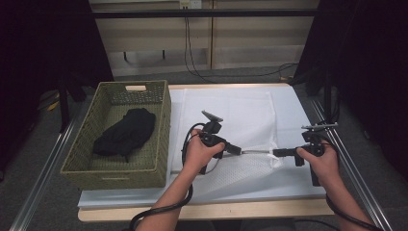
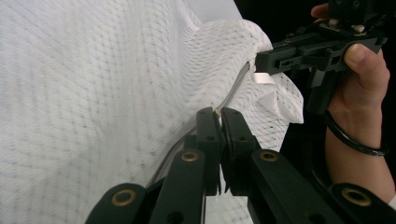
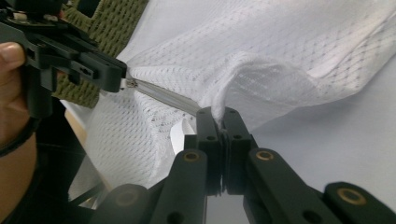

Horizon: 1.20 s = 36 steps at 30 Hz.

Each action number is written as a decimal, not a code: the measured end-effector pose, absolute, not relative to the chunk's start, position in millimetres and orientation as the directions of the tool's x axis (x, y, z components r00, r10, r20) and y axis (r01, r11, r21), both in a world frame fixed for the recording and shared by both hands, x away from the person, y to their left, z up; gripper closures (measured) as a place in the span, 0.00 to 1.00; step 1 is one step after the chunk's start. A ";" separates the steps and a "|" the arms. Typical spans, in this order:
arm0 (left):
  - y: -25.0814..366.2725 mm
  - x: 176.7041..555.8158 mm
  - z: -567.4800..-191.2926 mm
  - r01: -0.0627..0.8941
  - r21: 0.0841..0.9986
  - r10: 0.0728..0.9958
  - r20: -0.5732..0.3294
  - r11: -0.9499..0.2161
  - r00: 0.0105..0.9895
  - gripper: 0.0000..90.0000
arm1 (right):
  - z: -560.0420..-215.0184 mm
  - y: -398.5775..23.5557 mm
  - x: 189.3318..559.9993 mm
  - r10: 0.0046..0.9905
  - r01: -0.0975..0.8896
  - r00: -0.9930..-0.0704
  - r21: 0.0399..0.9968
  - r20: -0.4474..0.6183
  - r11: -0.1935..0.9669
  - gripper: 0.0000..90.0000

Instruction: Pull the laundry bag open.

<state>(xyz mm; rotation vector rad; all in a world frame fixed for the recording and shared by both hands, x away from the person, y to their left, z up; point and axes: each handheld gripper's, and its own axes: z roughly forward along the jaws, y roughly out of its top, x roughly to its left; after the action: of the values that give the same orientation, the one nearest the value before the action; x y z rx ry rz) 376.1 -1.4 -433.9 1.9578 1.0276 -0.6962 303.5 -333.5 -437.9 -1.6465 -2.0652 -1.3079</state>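
Now the left gripper pinches the zipper pull of the white mesh laundry bag on the table, while the right gripper clamps the bag's corner, zipper taut between them. Looks like the unzipping step; next, the left should draw the pull along steadily, toward the wicker basket holding the black garment.

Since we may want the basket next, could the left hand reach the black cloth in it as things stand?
Probably not yet: the left tongs are shut on the white mesh bag's zipper pull, though the black cloth lies uncovered in the open green woven basket.
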 end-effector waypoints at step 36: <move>12.5 380.5 -429.5 0.865 0.386 0.426 -0.757 -0.320 0.495 0.96 | -438.8 -338.4 302.7 0.687 0.862 -0.357 0.507 0.633 -0.020 0.99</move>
<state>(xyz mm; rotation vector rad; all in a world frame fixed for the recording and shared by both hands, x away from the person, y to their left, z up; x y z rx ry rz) 380.5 12.5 -429.5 1.9332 1.0658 -0.6891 302.7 -338.4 -438.8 -1.6529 -2.0513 -1.3162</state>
